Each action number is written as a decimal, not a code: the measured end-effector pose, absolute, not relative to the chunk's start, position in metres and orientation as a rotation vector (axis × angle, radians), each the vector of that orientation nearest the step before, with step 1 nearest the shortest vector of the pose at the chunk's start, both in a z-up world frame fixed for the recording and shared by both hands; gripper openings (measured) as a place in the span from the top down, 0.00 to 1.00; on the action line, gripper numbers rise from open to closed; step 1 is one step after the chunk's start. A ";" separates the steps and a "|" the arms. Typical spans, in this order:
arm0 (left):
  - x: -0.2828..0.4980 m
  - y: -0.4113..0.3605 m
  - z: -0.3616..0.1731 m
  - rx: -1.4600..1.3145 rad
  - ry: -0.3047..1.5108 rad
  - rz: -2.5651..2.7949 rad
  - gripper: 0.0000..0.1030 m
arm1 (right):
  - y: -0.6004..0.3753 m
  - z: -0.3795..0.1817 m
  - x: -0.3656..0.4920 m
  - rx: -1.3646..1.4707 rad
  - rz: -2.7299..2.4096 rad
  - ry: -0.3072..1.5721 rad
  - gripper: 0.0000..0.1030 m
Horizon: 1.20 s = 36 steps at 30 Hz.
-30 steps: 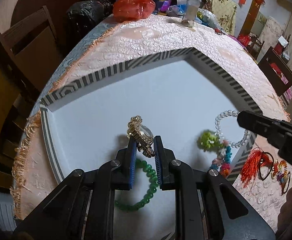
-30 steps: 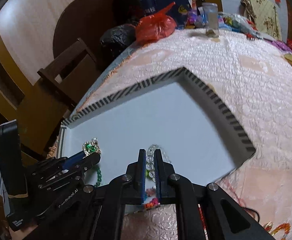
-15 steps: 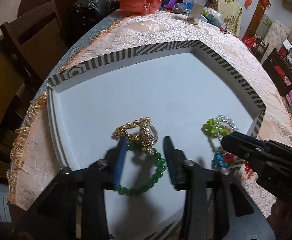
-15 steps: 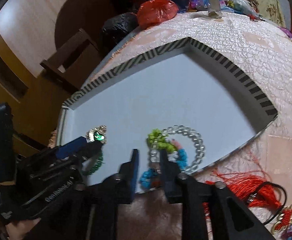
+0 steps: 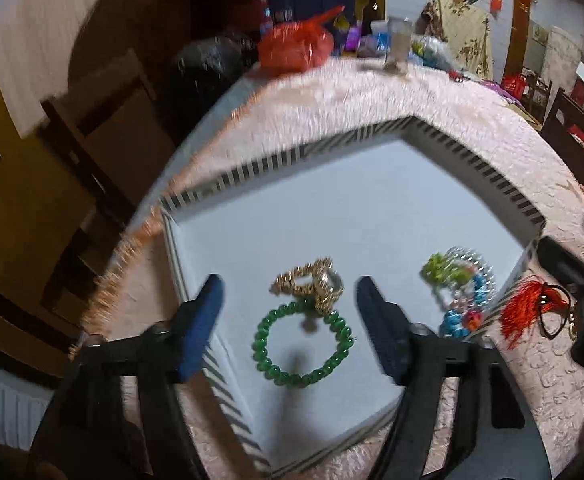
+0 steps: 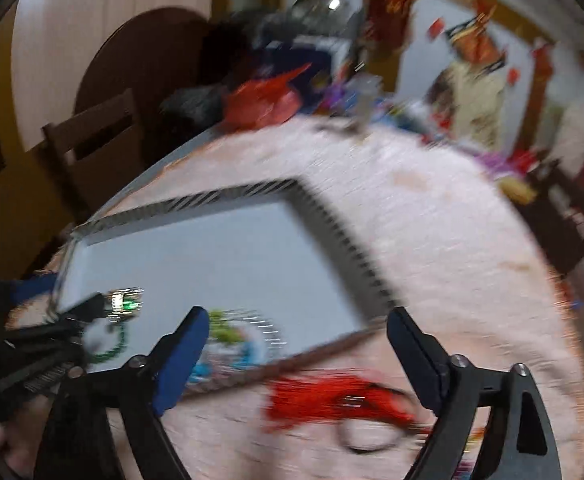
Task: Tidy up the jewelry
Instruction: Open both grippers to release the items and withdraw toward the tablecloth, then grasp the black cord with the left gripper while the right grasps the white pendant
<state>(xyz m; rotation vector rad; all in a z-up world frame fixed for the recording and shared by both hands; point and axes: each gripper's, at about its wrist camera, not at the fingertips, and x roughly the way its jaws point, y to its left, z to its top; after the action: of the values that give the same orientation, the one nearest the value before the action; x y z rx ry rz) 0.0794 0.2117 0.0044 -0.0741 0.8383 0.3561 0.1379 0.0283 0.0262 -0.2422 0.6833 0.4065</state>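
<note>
Both grippers, left gripper [image 5: 287, 308] and right gripper [image 6: 296, 360], now have fingers spread wide and empty; the gold watch [image 5: 312, 282] and bead bracelets [image 5: 462, 292] they carried lie released inside the striped tray [image 5: 488, 168].

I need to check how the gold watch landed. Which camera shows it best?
The left wrist view: the gold watch lies sharp and unobstructed in the tray, overlapping the green bead bracelet. In the right wrist view it is only a motion-blurred glint beside the left gripper.
</note>
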 end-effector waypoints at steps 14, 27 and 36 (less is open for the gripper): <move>0.045 0.125 0.003 -0.119 0.875 0.191 0.21 | -0.197 -0.001 0.081 0.002 0.172 0.839 0.07; 0.080 -0.006 -0.021 0.023 0.950 -0.078 0.21 | -0.239 -0.038 0.035 0.010 0.227 0.998 0.07; 0.132 -0.030 -0.044 0.116 1.009 -0.101 0.69 | -0.251 -0.057 0.043 -0.012 0.129 1.080 0.05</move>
<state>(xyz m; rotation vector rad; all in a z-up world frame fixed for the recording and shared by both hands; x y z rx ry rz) 0.1321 -0.0303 -0.0442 0.1157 1.0095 -0.1015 0.0435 -0.2510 -0.0574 -0.0118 1.0798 0.1289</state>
